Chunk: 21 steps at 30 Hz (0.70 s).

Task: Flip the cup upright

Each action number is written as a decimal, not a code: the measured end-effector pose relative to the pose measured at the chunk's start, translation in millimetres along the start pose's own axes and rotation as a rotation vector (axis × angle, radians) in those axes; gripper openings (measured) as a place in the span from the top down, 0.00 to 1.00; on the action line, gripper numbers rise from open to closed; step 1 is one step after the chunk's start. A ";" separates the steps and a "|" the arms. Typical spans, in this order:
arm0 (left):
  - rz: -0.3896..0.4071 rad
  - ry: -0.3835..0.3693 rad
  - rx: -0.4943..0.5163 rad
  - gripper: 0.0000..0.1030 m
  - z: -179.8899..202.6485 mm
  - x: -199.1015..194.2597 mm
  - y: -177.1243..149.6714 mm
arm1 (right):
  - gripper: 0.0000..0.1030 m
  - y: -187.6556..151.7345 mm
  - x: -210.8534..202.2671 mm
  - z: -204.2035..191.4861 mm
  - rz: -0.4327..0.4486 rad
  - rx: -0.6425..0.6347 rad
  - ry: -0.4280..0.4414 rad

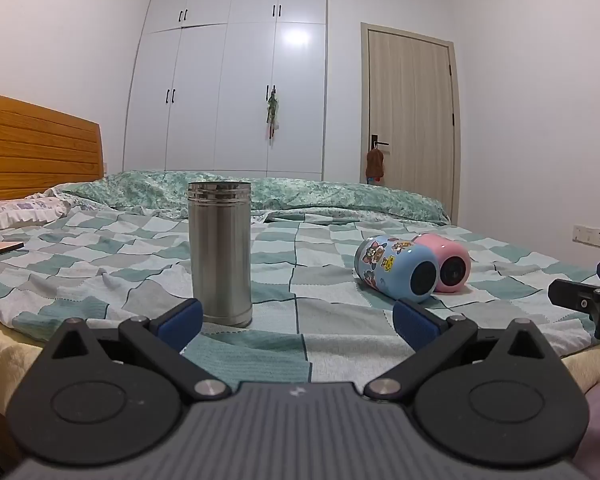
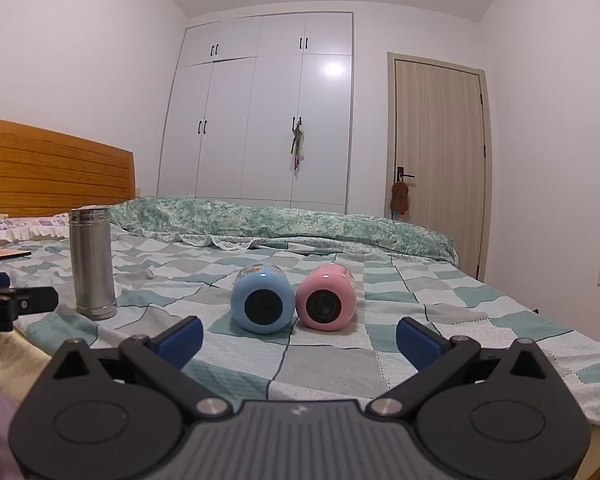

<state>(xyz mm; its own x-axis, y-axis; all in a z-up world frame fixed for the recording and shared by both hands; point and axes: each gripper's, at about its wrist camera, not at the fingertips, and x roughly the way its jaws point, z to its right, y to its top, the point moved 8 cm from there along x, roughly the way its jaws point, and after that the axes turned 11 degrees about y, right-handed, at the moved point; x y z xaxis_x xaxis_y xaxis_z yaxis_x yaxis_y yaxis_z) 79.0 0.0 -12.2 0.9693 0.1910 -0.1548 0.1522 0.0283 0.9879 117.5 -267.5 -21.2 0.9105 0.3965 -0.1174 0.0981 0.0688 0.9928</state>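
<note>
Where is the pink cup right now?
The pink cup lies on its side on the checkered bedspread, middle of the right wrist view, touching the blue cup on its left.

You see a tall silver metal cup with a brushed, slightly shiny skin. The round blue cup and the round pink cup look smooth and glossy, and the blue one has shiny cartoon stickers on its side. The checked green and white cloth sheet under them is soft, matt and a bit rumpled. Your left gripper and your right gripper are matt black plastic with dull blue finger pads and small shiny metal pins. The orange wooden headboard looks smooth. The white wardrobe doors are glossy.
</note>
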 end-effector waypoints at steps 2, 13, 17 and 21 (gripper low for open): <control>0.000 0.000 0.000 0.00 0.0 0.0 0.0 | 0.00 0.3 -0.3 -0.1 0.005 0.000 0.000; -0.001 -0.001 0.000 0.00 0.1 0.0 -0.1 | 0.00 0.2 -0.5 -0.1 0.004 0.001 0.000; -0.002 -0.004 0.001 0.00 0.3 -0.4 -2.8 | 0.00 0.0 0.1 -0.6 0.003 -0.001 0.000; -0.002 -0.003 0.001 0.00 0.4 -0.3 -2.9 | 0.00 0.0 -0.1 -0.7 0.003 -0.001 0.000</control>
<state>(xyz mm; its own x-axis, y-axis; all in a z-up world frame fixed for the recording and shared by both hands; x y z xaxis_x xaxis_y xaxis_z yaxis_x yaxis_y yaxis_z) 78.4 -0.6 -15.0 0.9696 0.1875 -0.1573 0.1548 0.0279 0.9876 117.2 -266.9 -21.2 0.9108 0.3967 -0.1143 0.0946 0.0689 0.9931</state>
